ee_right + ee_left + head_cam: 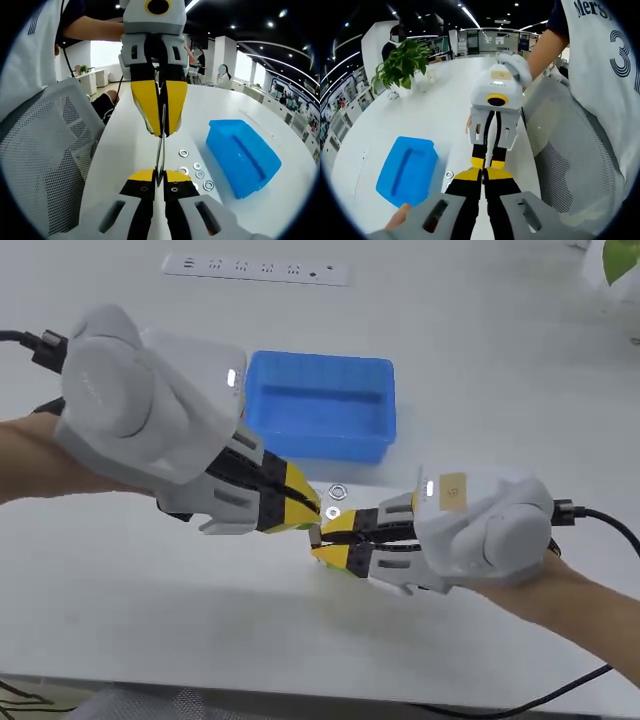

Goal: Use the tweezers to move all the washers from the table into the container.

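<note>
Right now I am looking over the wide white tabletop [150,620], and the open blue rectangular plastic container [320,445] is sitting on its far side. The left gripper [312,512] is reaching in from the left and the right gripper [318,538] from the right. They are meeting tip to tip near the middle of the table, just in front of the container. Both sets of jaws are pressing together on the thin silver metal tweezers [160,147]. In the right gripper view the tweezers are running from between the left gripper's yellow tips down into the right gripper's own narrowed jaws. The small round metal washers [183,153] are lying flat on the table in a loose cluster, between the gripper tips and the container's near wall.
</note>
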